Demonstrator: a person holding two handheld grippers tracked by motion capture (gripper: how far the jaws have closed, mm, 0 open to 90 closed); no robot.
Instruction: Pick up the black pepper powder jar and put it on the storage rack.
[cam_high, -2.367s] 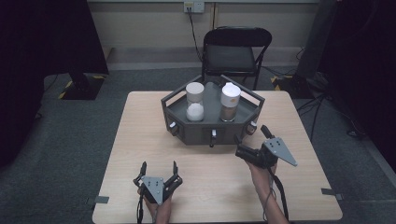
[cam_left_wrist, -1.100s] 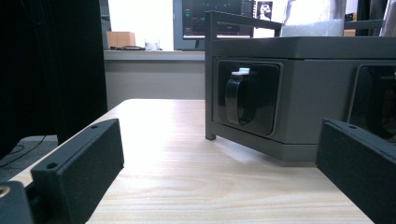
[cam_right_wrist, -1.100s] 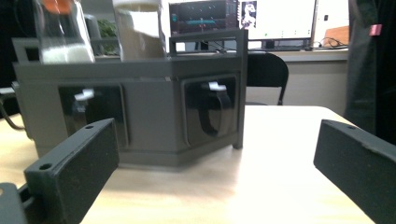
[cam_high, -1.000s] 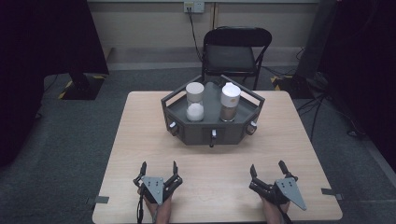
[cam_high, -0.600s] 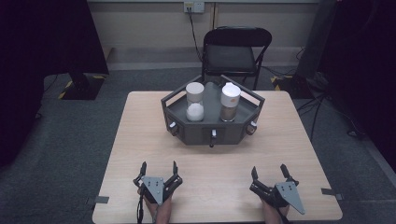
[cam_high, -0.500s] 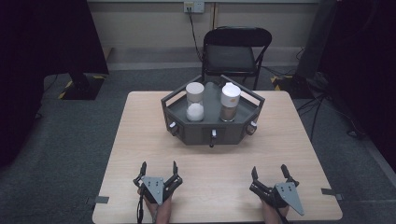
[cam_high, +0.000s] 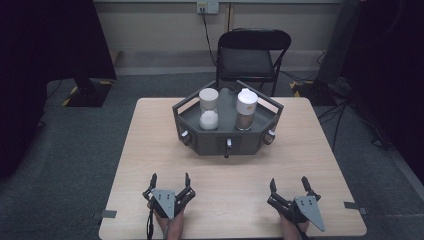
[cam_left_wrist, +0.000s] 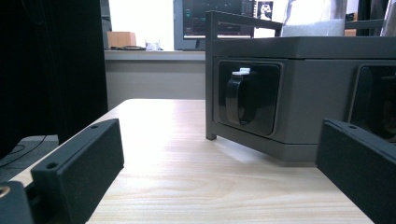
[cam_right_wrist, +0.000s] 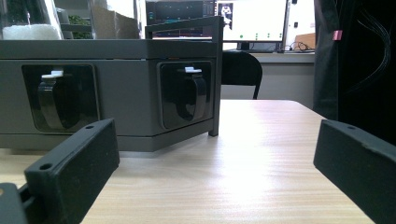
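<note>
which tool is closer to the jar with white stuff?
Left. The left tool sits near the table's front edge, below and slightly left of the white-filled jar; the right tool lies farther off to its right.

Right gripper (cam_right_wrist: 215, 172) spread wide, facing grey tray (cam_right_wrist: 126, 88)

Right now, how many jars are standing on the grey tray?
2. A jar with white contents stands on the left of the grey tray, and a jar with brown contents stands on the right. None seems hidden.
</note>
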